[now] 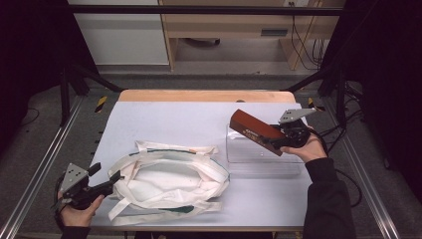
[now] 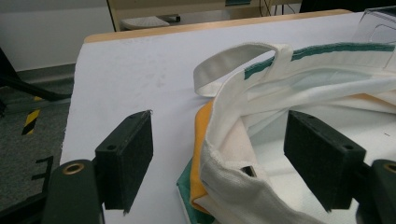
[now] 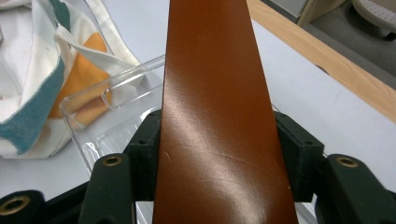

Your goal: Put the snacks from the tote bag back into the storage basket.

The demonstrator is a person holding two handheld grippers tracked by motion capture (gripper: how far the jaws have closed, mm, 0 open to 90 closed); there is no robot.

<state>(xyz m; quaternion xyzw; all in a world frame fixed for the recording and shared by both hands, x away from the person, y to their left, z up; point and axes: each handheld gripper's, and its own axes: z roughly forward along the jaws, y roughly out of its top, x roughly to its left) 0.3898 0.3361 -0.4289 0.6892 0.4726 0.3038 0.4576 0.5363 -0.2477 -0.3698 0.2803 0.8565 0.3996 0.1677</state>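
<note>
Glossy brown box [image 3: 219,116] clamped in right claw [image 3: 219,154] above clear bin [image 1: 263,154].

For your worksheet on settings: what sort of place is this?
Probably a lab recording bench: a covered table inside a metal frame, cables behind, and hand-held grippers handling a tote bag and a brown box.

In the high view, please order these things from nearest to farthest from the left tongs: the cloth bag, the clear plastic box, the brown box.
1. Cloth bag: its rim sits between the jaws of the left tongs.
2. Clear plastic box: right of the bag, on the table.
3. Brown box: far right, held above the clear box.
</note>
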